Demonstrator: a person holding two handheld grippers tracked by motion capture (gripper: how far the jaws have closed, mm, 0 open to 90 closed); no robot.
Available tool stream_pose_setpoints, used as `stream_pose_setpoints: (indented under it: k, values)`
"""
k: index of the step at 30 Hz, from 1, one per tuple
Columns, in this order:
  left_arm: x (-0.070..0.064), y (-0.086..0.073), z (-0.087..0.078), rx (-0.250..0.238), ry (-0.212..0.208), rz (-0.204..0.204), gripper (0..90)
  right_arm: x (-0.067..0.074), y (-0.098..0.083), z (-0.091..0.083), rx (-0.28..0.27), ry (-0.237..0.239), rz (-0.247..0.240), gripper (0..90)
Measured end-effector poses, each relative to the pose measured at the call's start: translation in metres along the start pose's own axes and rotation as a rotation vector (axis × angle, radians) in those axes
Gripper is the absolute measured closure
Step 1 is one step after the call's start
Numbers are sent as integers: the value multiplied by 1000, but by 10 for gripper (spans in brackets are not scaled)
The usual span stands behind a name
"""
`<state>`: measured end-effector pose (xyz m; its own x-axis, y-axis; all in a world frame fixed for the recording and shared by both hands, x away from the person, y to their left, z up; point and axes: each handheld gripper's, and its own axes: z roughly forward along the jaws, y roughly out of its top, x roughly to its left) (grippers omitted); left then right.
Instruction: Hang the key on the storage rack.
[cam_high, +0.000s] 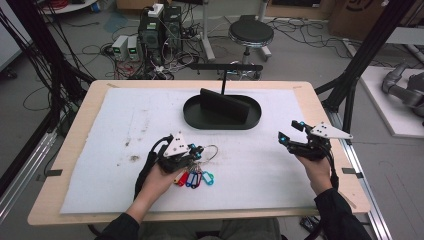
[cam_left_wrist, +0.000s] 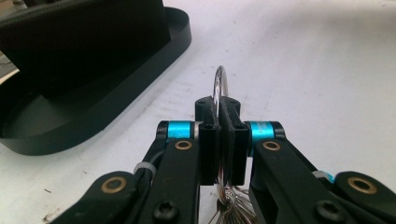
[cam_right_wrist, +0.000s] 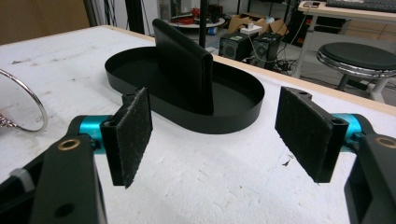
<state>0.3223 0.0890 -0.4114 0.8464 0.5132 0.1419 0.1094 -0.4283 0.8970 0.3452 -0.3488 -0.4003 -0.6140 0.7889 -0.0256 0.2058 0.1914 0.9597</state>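
Two tools work the bench: the left tool (cam_high: 199, 151), lower centre, clamps the key ring (cam_left_wrist: 219, 86); the right tool (cam_high: 292, 133) waits agape. Next, I'd guess, carry it to the black tray (cam_high: 192, 117).

- A light wooden table (cam_high: 76, 131) carries a white, stained foam mat (cam_high: 250, 170) that covers most of its top.
- A black oval tray (cam_high: 192, 112) with an upright black panel stands on the mat's far middle.
- A silver key ring (cam_high: 210, 151) with red and blue plastic tags (cam_high: 195, 178) lies on the mat's near part.
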Motion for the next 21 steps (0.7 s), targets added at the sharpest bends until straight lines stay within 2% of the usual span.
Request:
stream_pose_setpoints:
  k: [6,10,17,21]
  values:
    - [1,6,-7,-36,10,13,862,1,0,1,-5,11,-4,280]
    - [3,10,-12,-87,6,-4,863,3,1,1,-12,22,-3,280]
    - [8,15,-23,-157,-2,-16,863,12,6,4,-43,68,10,280]
    - [9,20,-29,-189,0,-7,863,17,9,7,-54,94,-1,296]
